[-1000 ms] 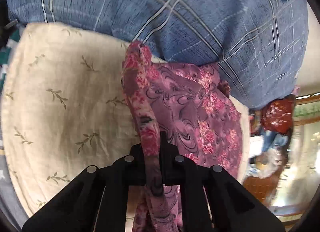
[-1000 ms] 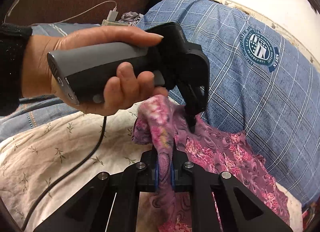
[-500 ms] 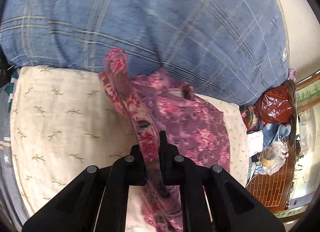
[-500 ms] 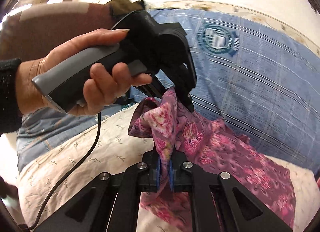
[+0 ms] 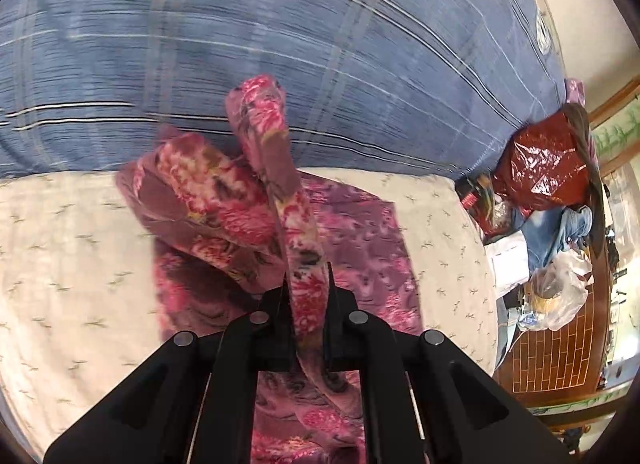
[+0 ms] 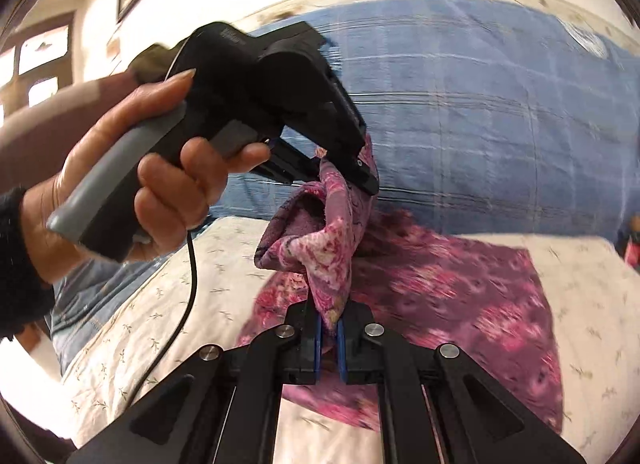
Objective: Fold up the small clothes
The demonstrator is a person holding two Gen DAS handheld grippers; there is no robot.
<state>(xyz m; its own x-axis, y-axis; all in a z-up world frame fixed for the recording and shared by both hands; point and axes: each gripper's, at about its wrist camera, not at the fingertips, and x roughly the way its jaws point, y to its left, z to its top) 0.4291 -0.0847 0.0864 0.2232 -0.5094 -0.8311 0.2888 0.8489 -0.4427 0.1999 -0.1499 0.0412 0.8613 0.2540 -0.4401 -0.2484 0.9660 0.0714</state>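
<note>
Left wrist view: left gripper (image 5: pixel 308 296) clamped on a rolled edge of the floral garment (image 5: pixel 360 240); strip runs up and away from the jaws, tip hanging in front of the blue plaid bedding (image 5: pixel 320 35); rest of cloth drapes down onto the cream sheet (image 5: pixel 60 264), purple underside showing to the right. Right wrist view: right gripper (image 6: pixel 328 328) likewise pinched shut on the garment's edge betw. blue pads; cloth rises from jaws straight to the left gripper (image 6: pixel 352 167), gripped by the person's left hand (image 6: pixel 160 183), just beyond and above. Both grips close together on the same raised edge, short span of cloth betw. them, slack and bunched; body of garment trails right and toward the camera, flat on the sheet. Long axis of the lifted edge roughly along the right gripper's line of sight, so prob. needs the two pulled apart along that line to tension the edge before laying over. Fold looks midway, not yet set down. Clutter, red bag (image 5: pixel 540 163) far right, well apart.
</note>
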